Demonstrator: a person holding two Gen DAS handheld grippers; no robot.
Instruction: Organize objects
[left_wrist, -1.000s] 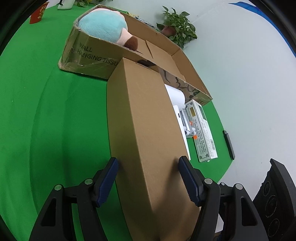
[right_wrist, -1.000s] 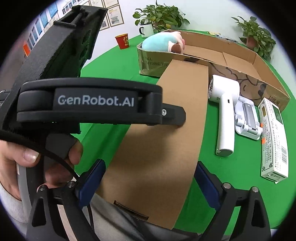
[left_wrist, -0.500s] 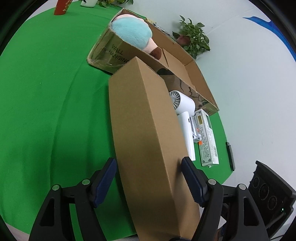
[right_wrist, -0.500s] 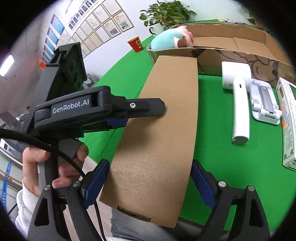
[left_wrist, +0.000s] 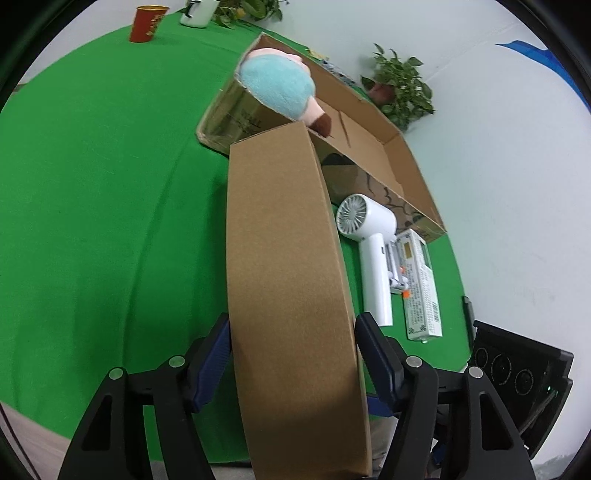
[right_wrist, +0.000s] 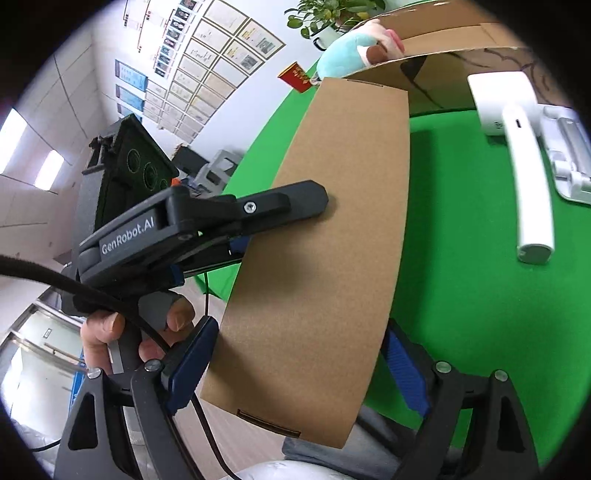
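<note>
A long closed brown cardboard box (left_wrist: 288, 266) is held by both grippers above the green table (left_wrist: 92, 221). My left gripper (left_wrist: 293, 347) is shut on its two long sides near its near end. My right gripper (right_wrist: 295, 358) is shut on the same box (right_wrist: 332, 258) from the other face. The left gripper's finger shows in the right wrist view (right_wrist: 280, 206), pressed on the box. Beyond it lies a large open carton (left_wrist: 373, 147) with a blue and pink plush toy (left_wrist: 280, 88) at its left end.
A white hair dryer (left_wrist: 369, 240), a white stand and a flat printed packet (left_wrist: 421, 284) lie on the table to the right of the box. A red cup (left_wrist: 146, 24), a white mug and potted plants (left_wrist: 399, 92) stand at the far edge.
Both grippers have lifted the brown box and tilted it. Its far end has risen to about the carton's rim. The table now lies further below.
</note>
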